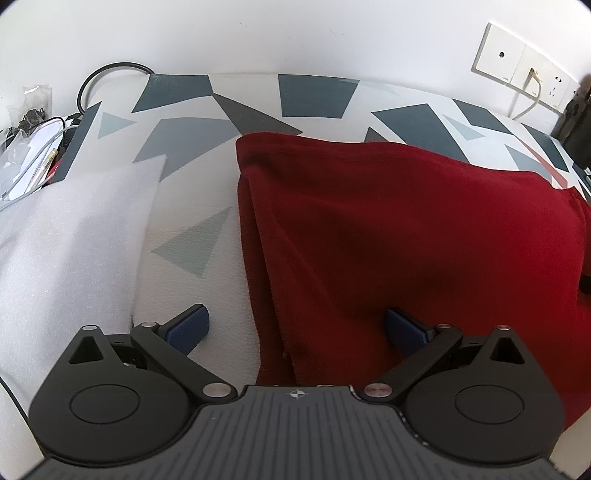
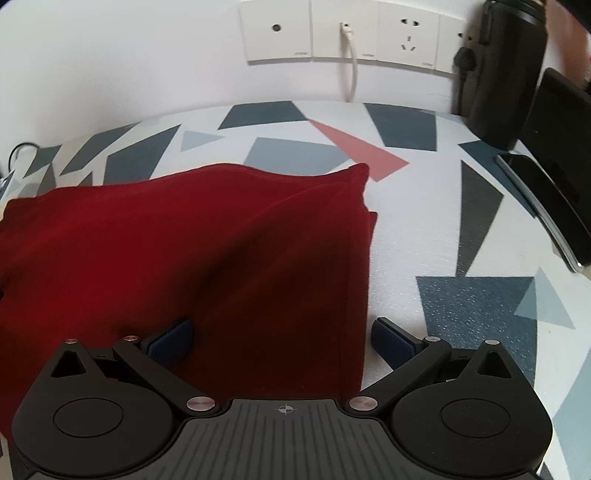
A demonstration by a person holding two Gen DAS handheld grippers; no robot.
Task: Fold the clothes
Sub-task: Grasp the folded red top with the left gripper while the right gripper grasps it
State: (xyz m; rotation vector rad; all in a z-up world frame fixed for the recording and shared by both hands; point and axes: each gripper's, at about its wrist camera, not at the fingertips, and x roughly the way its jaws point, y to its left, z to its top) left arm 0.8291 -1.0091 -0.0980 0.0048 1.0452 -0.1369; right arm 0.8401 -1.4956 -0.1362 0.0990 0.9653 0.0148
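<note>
Our left claw (image 1: 295, 328) and right claw (image 2: 282, 341) stand spread, pinching nothing, each straddling one side edge of the folded red garment (image 1: 406, 229) lying mid-frame on the patterned counter (image 2: 424, 221). Closing here may catch only the top layer, undoing the fold.

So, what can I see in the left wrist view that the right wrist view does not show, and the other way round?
Only the left wrist view shows the white foam sheet, the heap of cables and small items at the table's left edge, and the open left gripper.

Only the right wrist view shows the pink triangle in the pattern, the black cylindrical bottle, the dark flat phone, and the open right gripper.

Both show the dark red folded garment, the geometric-patterned tablecloth and the white wall sockets.
</note>
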